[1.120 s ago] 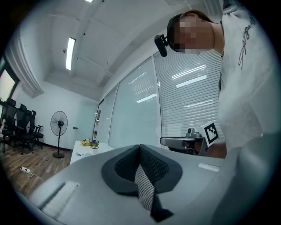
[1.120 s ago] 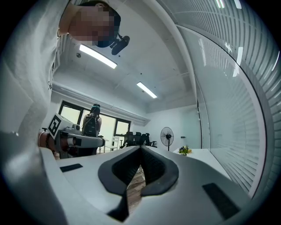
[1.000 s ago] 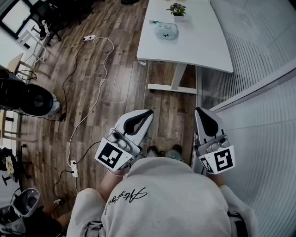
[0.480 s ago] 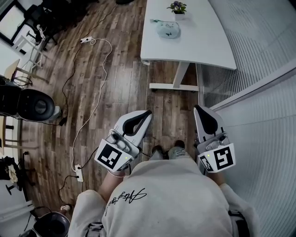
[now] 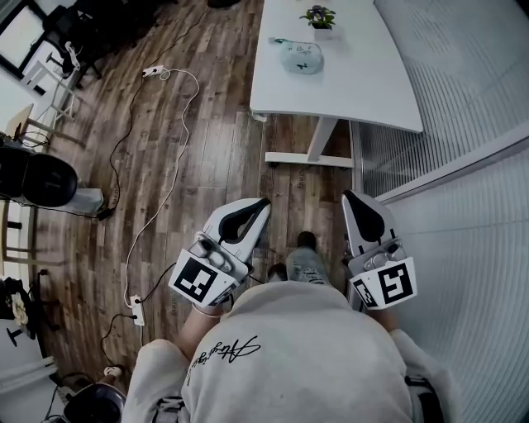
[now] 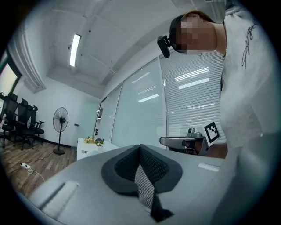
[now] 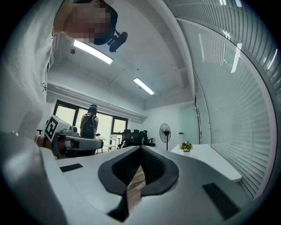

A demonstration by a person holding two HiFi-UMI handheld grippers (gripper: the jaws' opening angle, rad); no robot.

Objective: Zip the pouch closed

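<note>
The pale green pouch (image 5: 299,56) lies on the white table (image 5: 355,87) at the far end of the head view, next to a small potted plant (image 5: 318,16). Both grippers are held out level in front of the person's body, far short of the table. My left gripper (image 5: 263,201) is shut with nothing between its dark pads. My right gripper (image 5: 347,196) is likewise shut and empty. In the left gripper view the table (image 6: 88,148) and the plant (image 6: 99,141) show small beyond the shut left gripper (image 6: 140,147). The right gripper view shows the plant (image 7: 186,146) beyond the right gripper (image 7: 140,148).
Wooden floor lies between me and the table. A white cable with power strips (image 5: 157,71) runs along the left. A glass wall with blinds (image 5: 471,124) closes the right side. A standing fan (image 7: 165,129), office chairs (image 7: 136,137) and a person with a backpack (image 7: 89,125) stand farther off.
The person has stepped forward, one foot now ahead. The floor, cable and the round black object at the left have slid back in the head view. Both grippers stay shut.
</note>
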